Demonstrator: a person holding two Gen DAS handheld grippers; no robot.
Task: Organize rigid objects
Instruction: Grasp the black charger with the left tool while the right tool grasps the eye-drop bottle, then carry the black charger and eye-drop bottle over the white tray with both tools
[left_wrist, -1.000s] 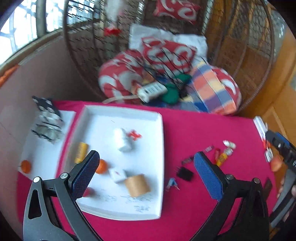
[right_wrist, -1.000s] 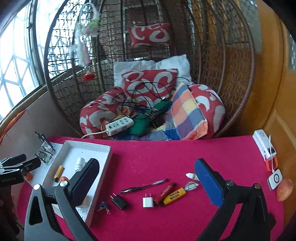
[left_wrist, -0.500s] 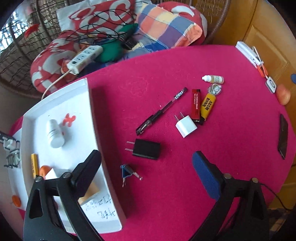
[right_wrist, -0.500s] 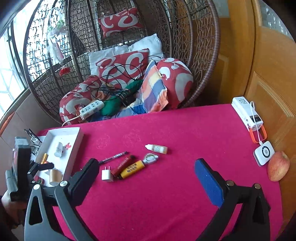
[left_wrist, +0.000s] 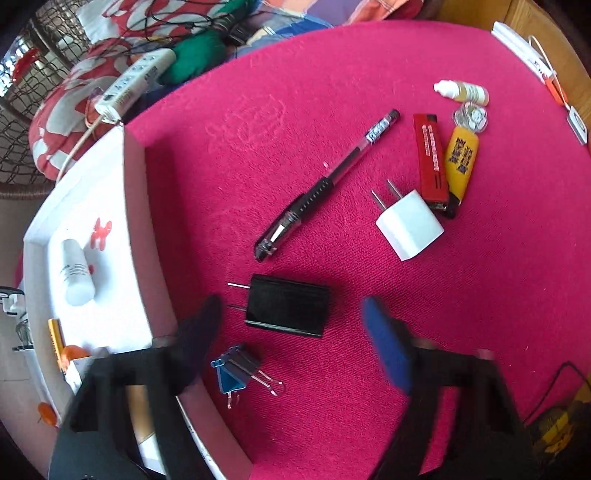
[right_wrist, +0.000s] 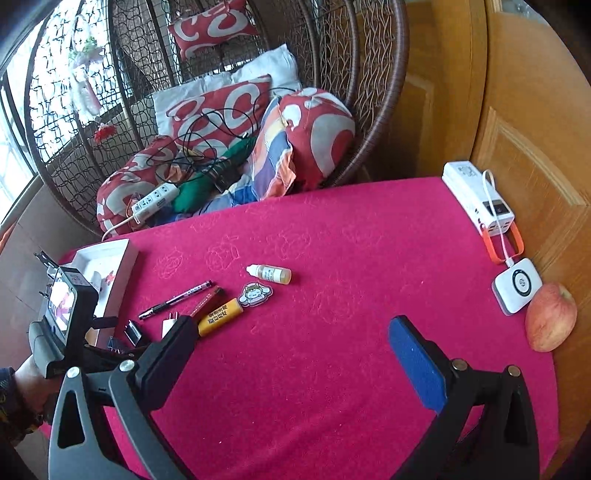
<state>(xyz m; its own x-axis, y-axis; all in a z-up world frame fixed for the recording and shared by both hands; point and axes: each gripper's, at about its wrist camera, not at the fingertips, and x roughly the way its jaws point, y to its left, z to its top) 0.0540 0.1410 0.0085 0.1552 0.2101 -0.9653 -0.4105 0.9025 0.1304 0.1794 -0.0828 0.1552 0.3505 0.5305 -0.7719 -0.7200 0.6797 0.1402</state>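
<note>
Left gripper (left_wrist: 291, 325): pointed steeply down over the red cloth (left_wrist: 332, 92); jaws have just been closing, now about half apart, pads on nothing.
Black charger (left_wrist: 286, 310): lies flat between the two fingers, clear of both; long axis runs across the gap, prongs pointing toward the white tray (left_wrist: 133, 221).
Binder clip (left_wrist: 236, 373): just beside the charger, nearer the camera, by the left finger.
Pen (left_wrist: 325, 184): beyond the charger, lying diagonally.
White charger (left_wrist: 408, 225): near the pen, prongs toward the far edge.
Right gripper (right_wrist: 295, 347): jaws wide apart, empty, above bare cloth.
</note>
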